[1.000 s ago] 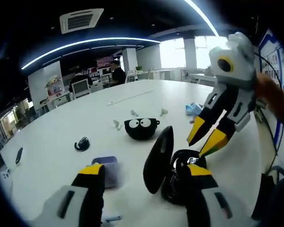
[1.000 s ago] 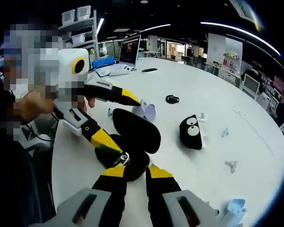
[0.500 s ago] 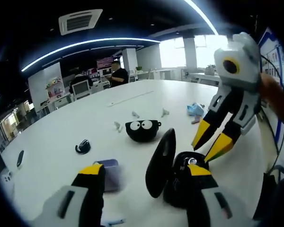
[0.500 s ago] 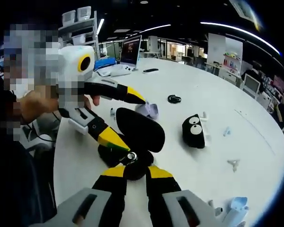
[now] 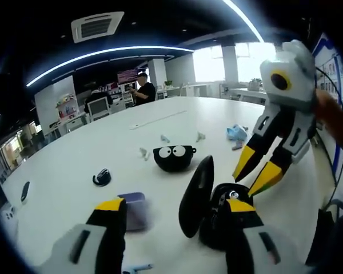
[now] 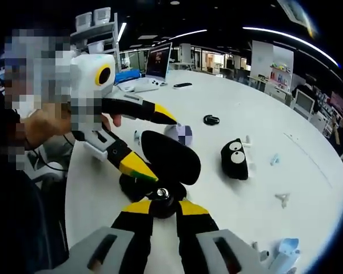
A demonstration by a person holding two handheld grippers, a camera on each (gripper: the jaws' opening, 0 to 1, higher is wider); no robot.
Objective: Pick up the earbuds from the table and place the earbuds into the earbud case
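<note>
The earbud case (image 5: 214,205), glossy black and rounded with its oval lid (image 6: 170,155) raised, sits on the smooth white table (image 5: 74,165); it looks slightly nearer my right gripper (image 6: 159,206) than a second ago. That gripper pinches a small silvery earbud (image 6: 160,194) just above the case's hollow. My left gripper (image 5: 174,206) stays spread wide around the case.

Left hand-held gripper (image 6: 152,142) wide open; right hand-held gripper (image 6: 159,205) nearly closed.
</note>
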